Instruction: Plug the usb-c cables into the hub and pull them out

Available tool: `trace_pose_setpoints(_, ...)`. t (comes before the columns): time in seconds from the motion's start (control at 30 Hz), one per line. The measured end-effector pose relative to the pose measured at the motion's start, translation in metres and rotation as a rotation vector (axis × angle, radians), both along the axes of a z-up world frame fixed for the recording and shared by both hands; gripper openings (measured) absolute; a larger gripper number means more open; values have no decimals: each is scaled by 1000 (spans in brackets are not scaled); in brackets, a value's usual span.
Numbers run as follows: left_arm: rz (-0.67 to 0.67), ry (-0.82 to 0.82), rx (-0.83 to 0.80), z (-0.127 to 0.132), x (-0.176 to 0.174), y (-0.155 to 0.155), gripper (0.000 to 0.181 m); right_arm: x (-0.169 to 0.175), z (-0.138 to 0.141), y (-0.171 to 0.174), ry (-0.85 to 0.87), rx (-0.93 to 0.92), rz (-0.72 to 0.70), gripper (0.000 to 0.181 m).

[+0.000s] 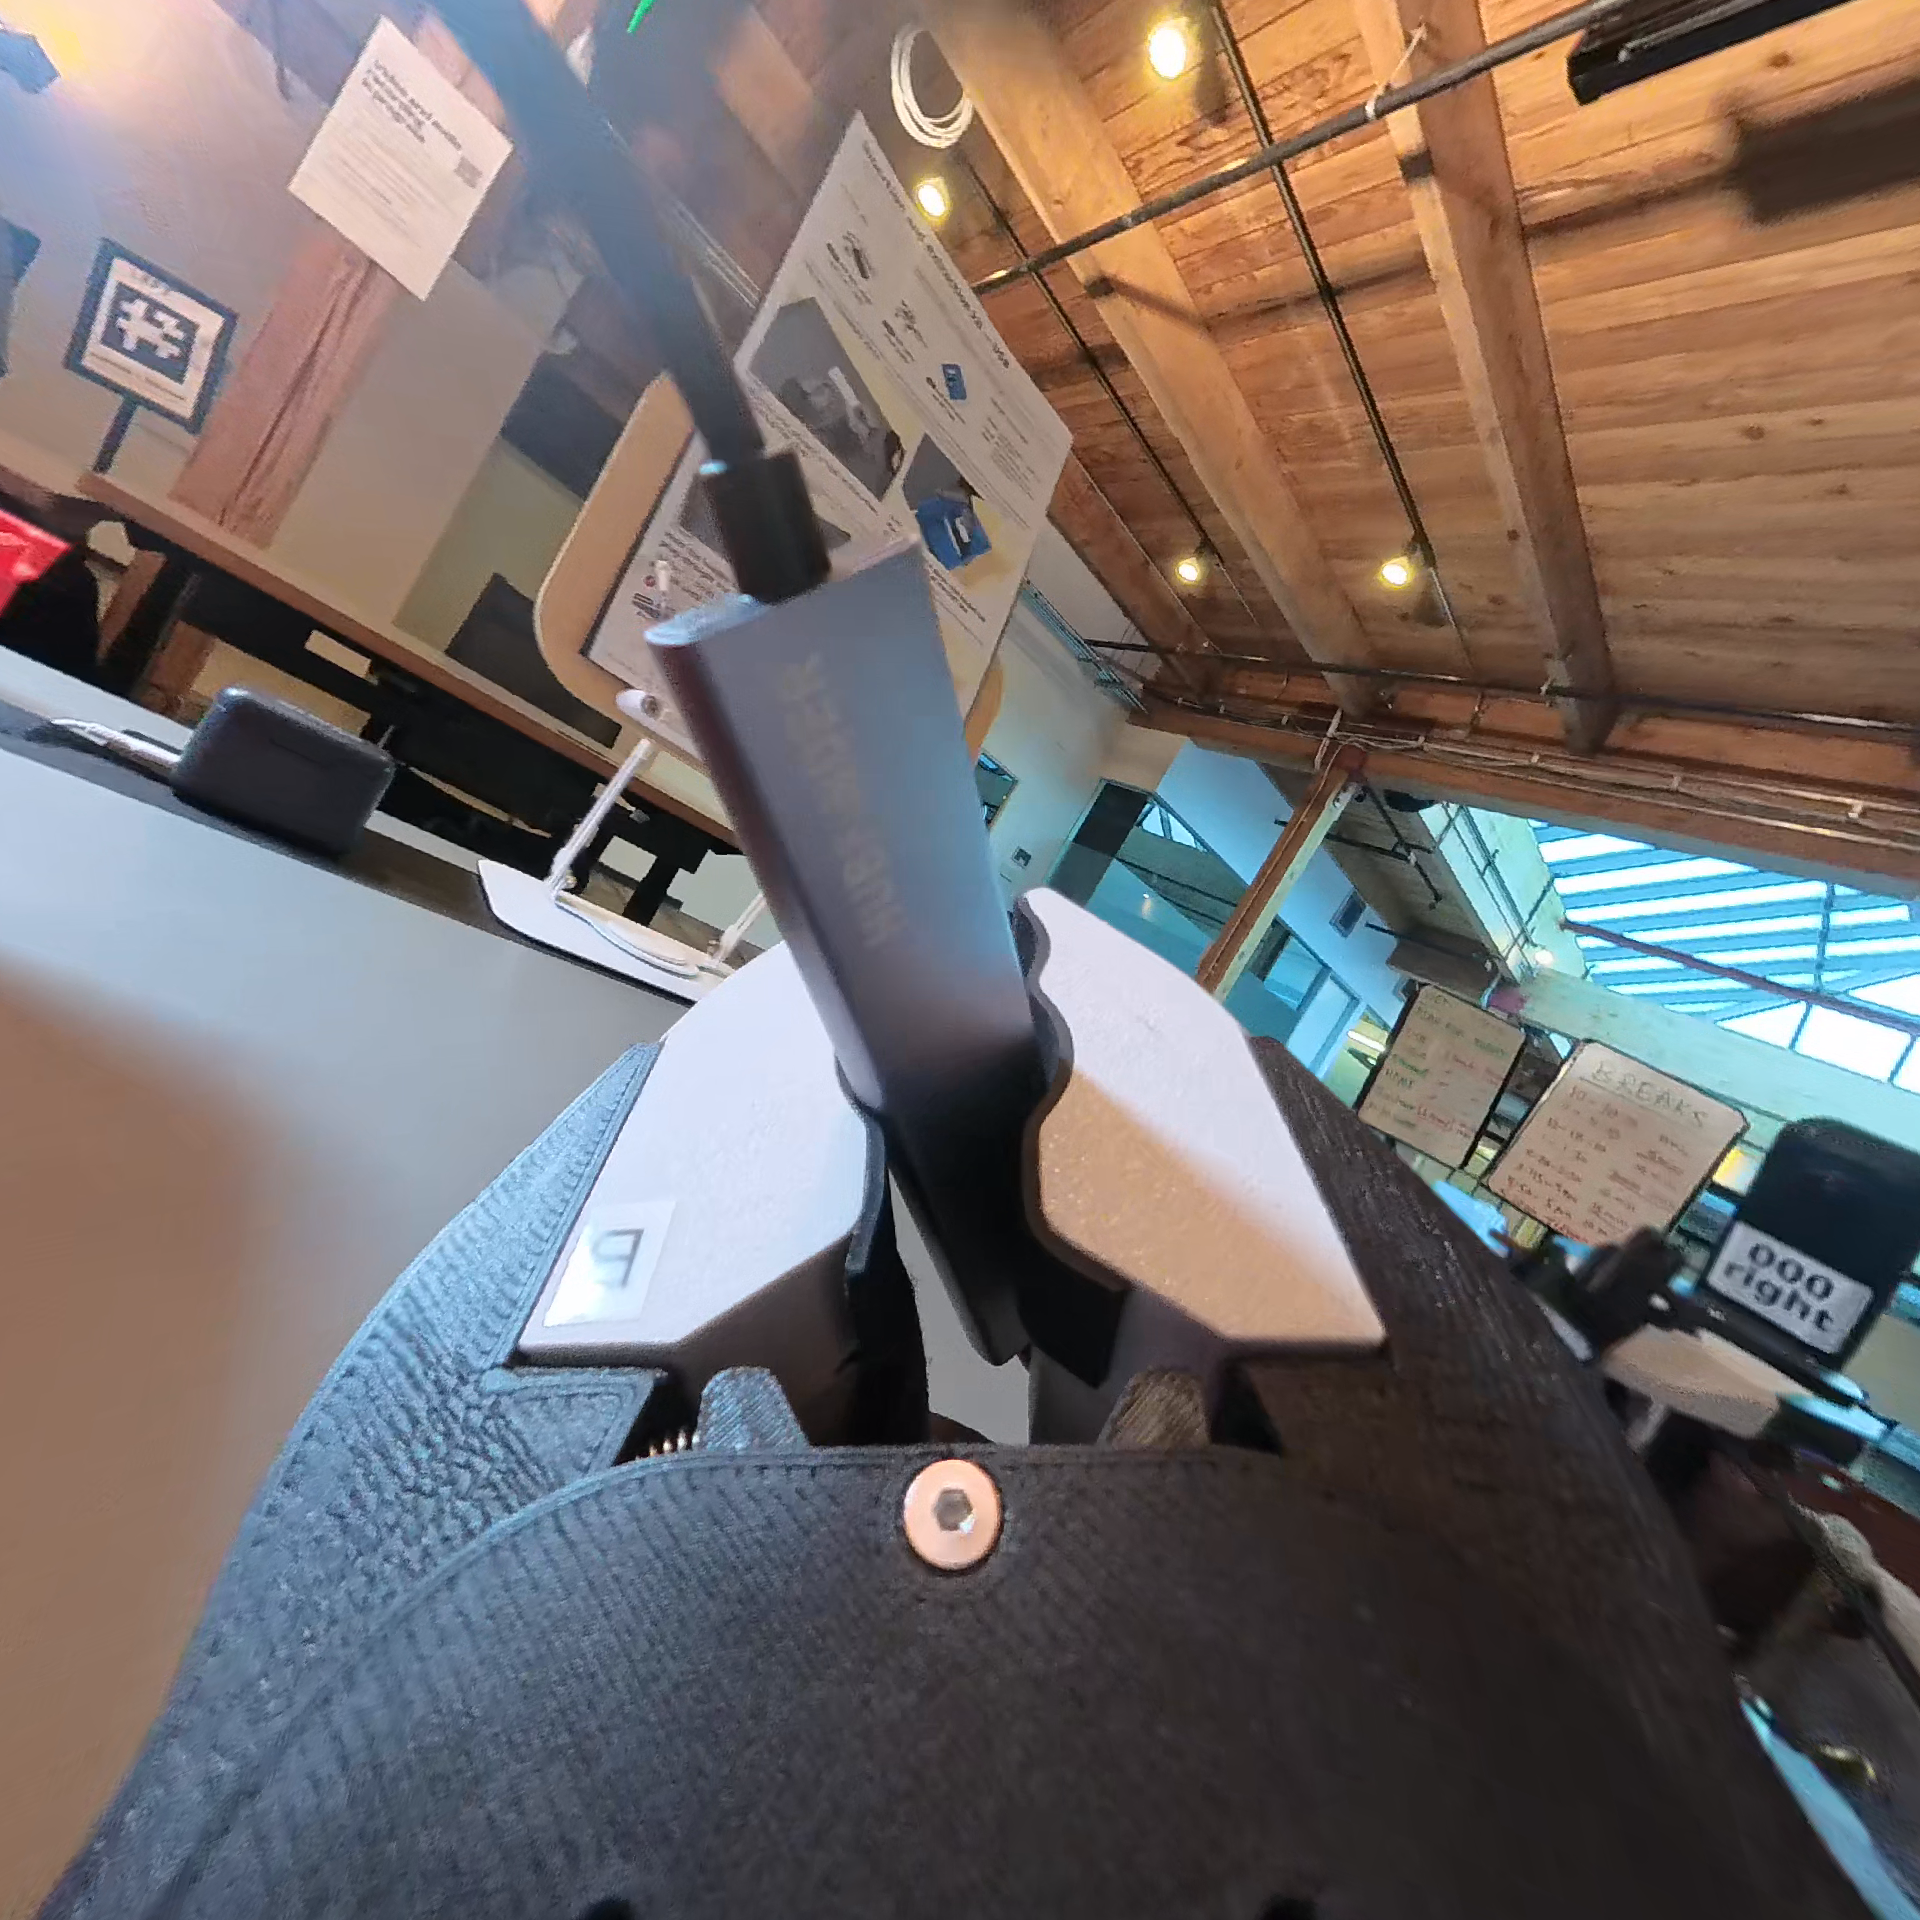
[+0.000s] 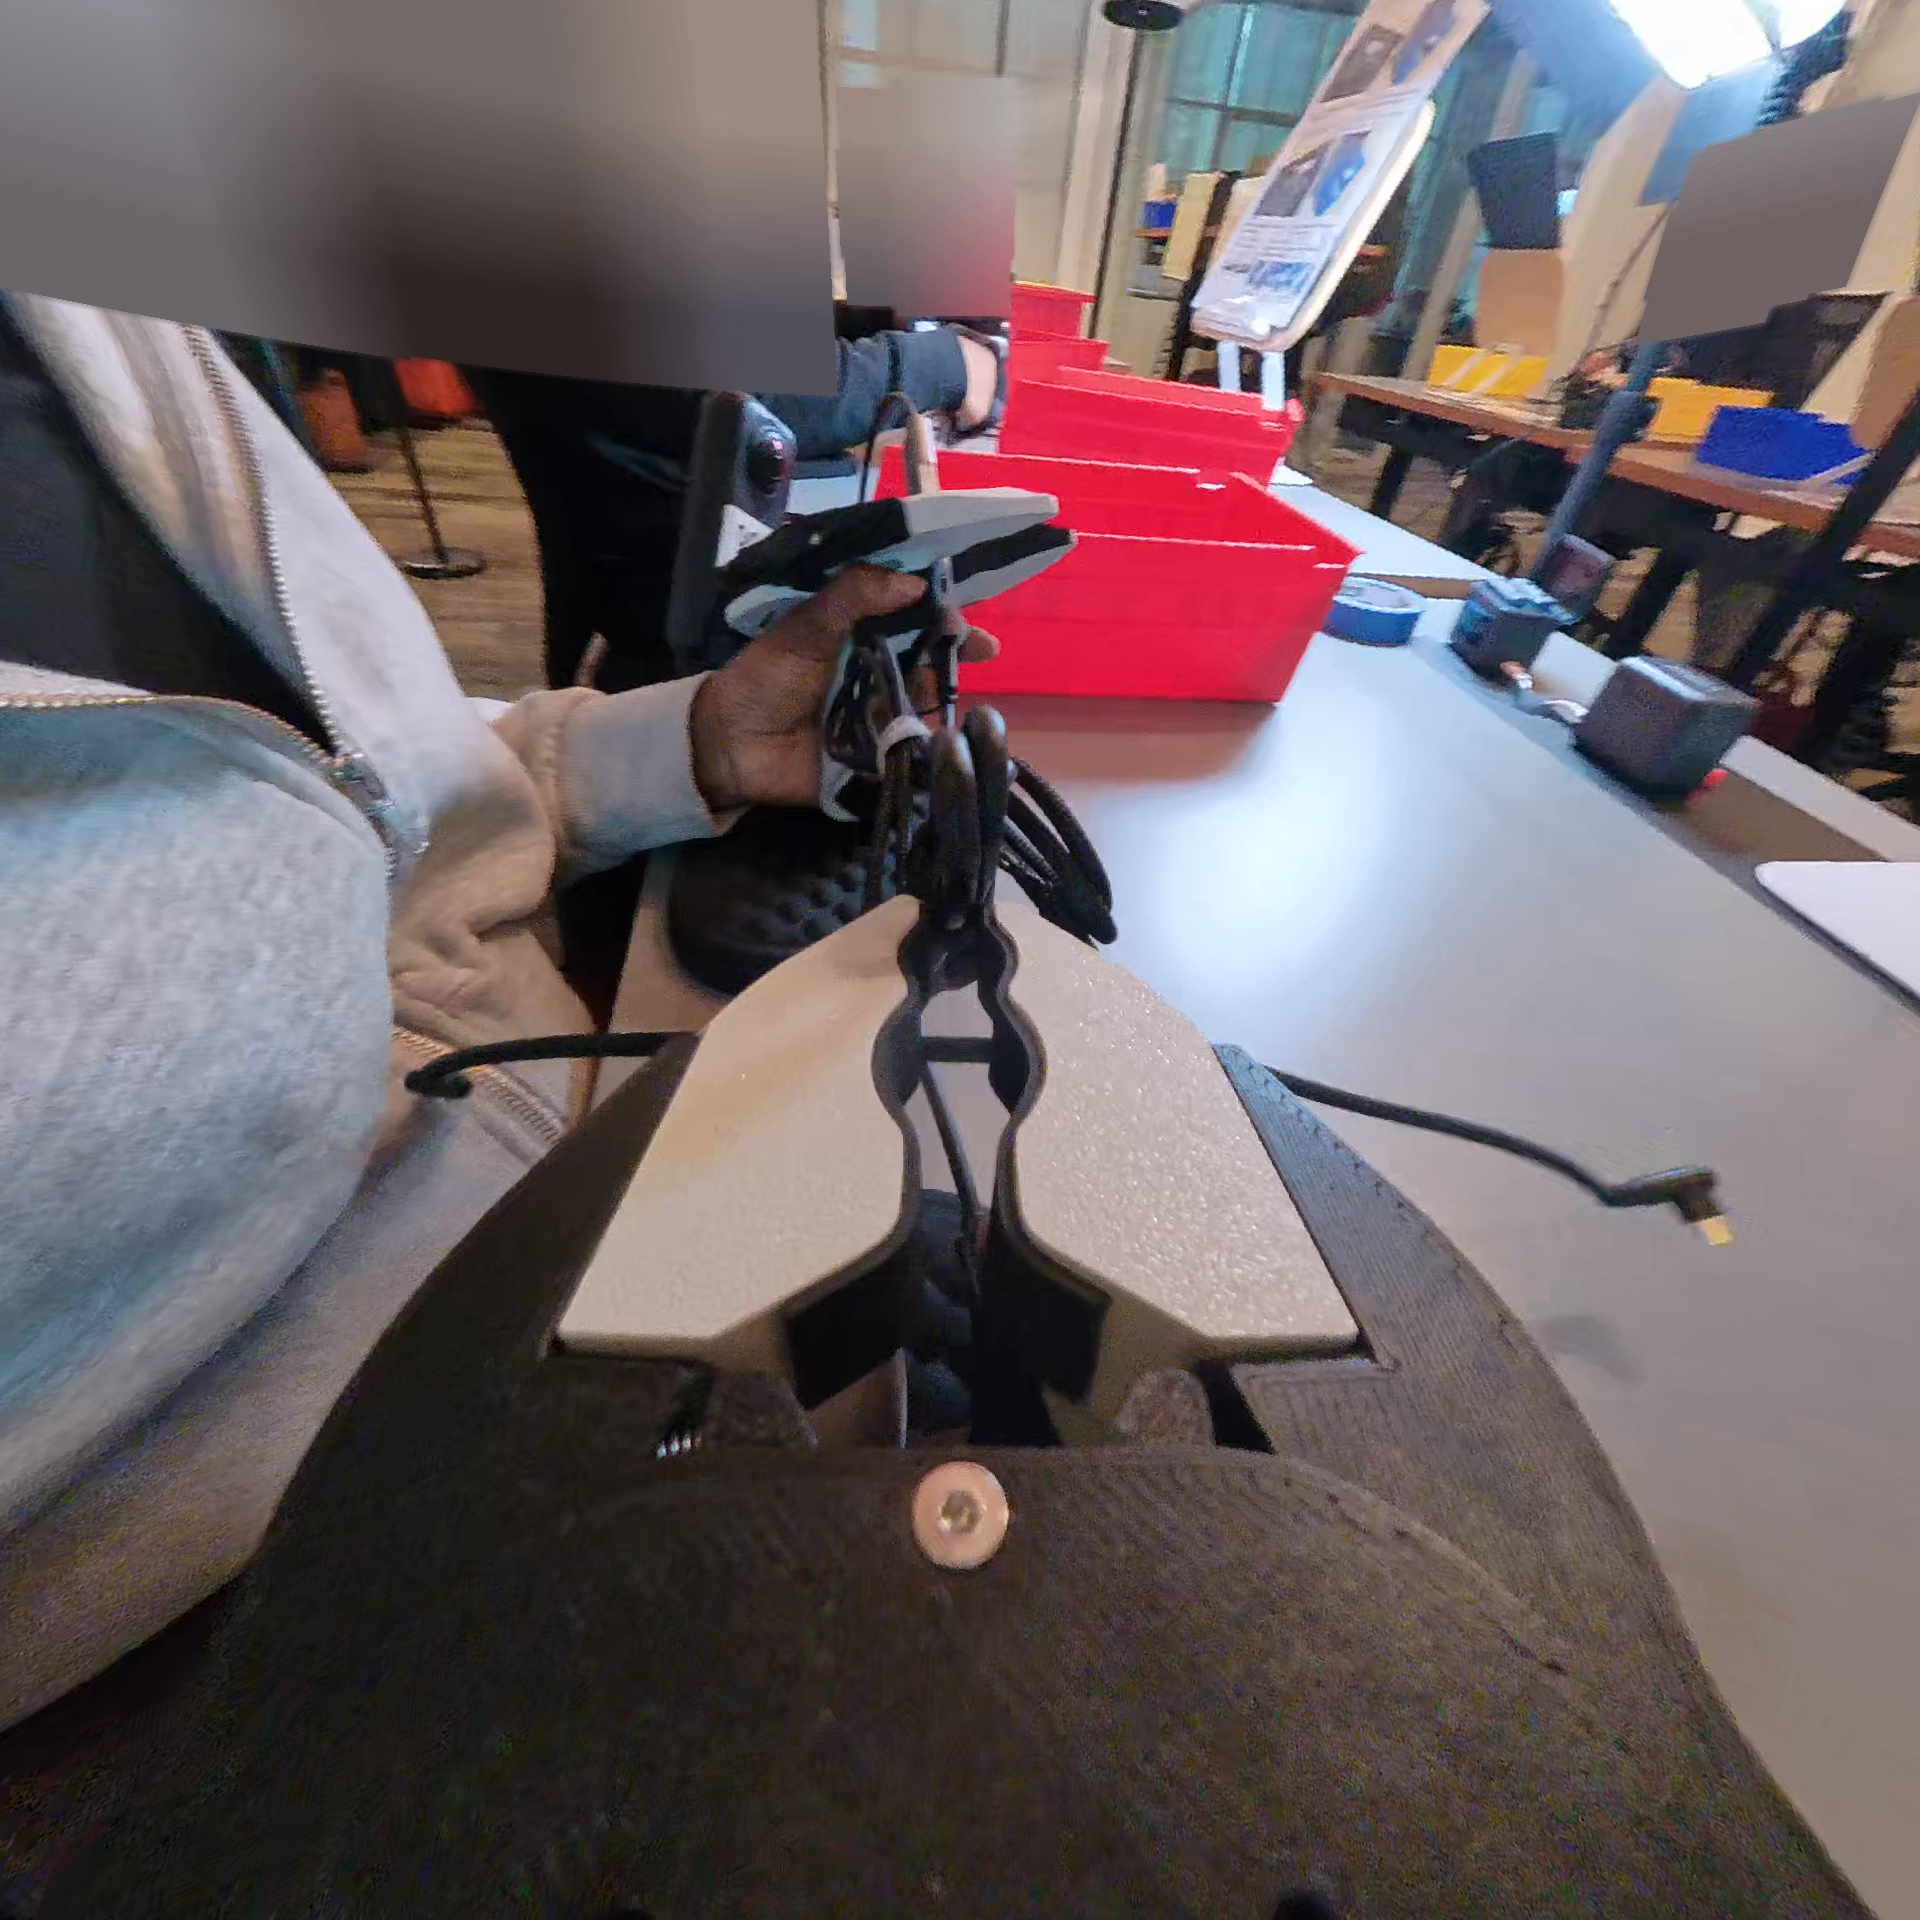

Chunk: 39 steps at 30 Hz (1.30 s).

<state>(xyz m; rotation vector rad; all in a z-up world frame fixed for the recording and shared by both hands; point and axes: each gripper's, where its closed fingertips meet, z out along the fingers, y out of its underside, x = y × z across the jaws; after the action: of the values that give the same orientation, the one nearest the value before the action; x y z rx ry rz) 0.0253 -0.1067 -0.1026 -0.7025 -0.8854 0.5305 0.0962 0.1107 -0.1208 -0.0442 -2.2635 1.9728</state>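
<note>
Left wrist view: left gripper (image 1: 951, 1049) clamped on the hub (image 1: 883, 883), grey slim bar, tilted up toward the ceiling.
Cable: black usb-c cable (image 1: 665, 281) plugged into the hub's top end (plug body fully seated, as far as visible).
Right wrist view: right gripper (image 2: 956, 935) pinched narrow on a bundle of black cable loops (image 2: 971, 810).
Loose plug: second cable end (image 2: 1694, 1195) lies on the desk (image 2: 1455, 914), toward its right edge.
Far edge: red bins (image 2: 1143, 603), blue tape roll (image 2: 1377, 608).
Hub location: off the desk, held in air.
</note>
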Motion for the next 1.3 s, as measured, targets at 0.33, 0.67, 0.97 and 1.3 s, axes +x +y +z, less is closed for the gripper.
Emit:
trace_pose_setpoints(0.33, 188, -48, -145, -6, -7, -20, 13, -4, 93, 38, 11, -512, -8, 0)
trace_pose_setpoints(0.67, 110, 73, -168, 6, 4, -8, 16, -35, 46, 26, -8, -127, -202, 24)
trace_pose_setpoints(0.97, -8, 221, -49, 23, 23, -6, 16, -32, -23, -24, -208, 244, 90, 35)
trace_pose_setpoints(1.3, -188, 466, -34, 46, 59, 13, 16, -39, -87, -82, -862, 648, 371, 39)
